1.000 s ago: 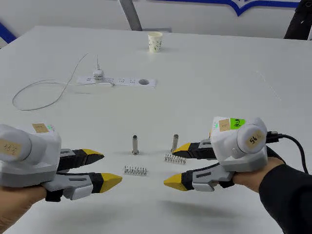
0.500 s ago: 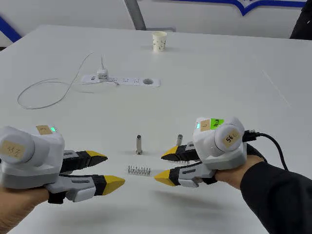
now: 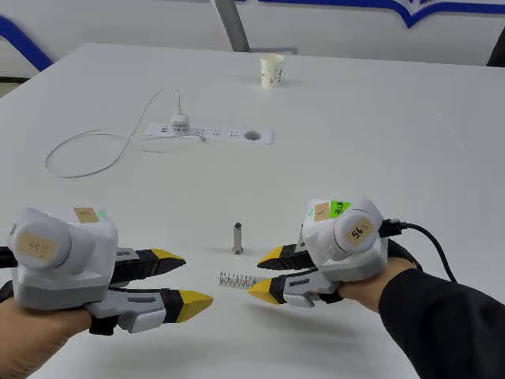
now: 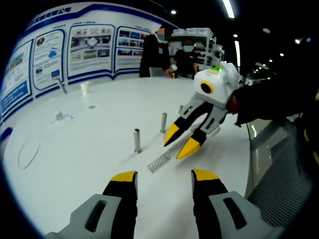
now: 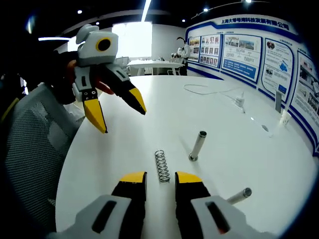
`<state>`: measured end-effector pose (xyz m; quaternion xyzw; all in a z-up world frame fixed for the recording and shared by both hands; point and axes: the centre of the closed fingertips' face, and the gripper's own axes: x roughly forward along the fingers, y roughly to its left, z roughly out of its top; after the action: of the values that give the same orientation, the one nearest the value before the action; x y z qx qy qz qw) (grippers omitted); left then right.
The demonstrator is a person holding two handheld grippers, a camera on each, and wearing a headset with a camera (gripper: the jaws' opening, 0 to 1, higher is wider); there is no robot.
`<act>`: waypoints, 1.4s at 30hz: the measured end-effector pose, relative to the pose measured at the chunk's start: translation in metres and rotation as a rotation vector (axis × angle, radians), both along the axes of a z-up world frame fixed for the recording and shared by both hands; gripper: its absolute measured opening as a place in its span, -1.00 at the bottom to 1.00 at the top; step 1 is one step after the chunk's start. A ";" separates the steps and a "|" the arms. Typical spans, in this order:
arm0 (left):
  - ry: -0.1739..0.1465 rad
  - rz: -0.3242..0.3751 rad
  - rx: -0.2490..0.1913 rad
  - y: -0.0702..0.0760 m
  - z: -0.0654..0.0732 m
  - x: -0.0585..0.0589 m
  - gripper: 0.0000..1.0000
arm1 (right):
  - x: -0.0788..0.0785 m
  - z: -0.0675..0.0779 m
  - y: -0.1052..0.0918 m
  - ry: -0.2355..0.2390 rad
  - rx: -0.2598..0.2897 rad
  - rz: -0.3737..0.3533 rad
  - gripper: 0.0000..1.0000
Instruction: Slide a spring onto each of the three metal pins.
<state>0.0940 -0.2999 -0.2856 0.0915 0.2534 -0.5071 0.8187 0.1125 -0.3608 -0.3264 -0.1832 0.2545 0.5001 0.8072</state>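
Spring (image 5: 161, 166) is seen flat before the narrowly parted right gripper (image 5: 153, 178); left gripper (image 4: 164, 175) is held wide. Cup (image 3: 271, 69) contents are hidden.

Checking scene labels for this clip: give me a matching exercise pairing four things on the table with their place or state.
Things:
1. spring
2. metal pin
3. paper cup
4. power strip

Places or states:
A. at the far end of the table
B. lying flat just ahead of the right gripper
C. has a white plug in it
D. standing upright right behind the spring

Pairs: 1-B; 2-D; 3-A; 4-C
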 end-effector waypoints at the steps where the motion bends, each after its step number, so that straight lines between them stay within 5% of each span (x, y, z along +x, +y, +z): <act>1: 0.000 0.000 0.001 0.000 0.000 0.000 -0.12 | 0.000 -0.001 0.001 0.000 -0.003 0.002 -0.54; 24: 0.012 0.001 -0.004 0.001 -0.005 0.001 -0.14 | 0.007 -0.021 0.003 0.020 -0.050 0.014 -0.69; 42: 0.016 0.010 -0.002 0.003 -0.008 0.003 -0.15 | 0.006 -0.023 0.003 0.038 -0.047 0.007 -0.77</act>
<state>0.0971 -0.2968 -0.2938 0.0851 0.2599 -0.5042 0.8191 0.1188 -0.3576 -0.3495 -0.1936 0.2809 0.5001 0.7959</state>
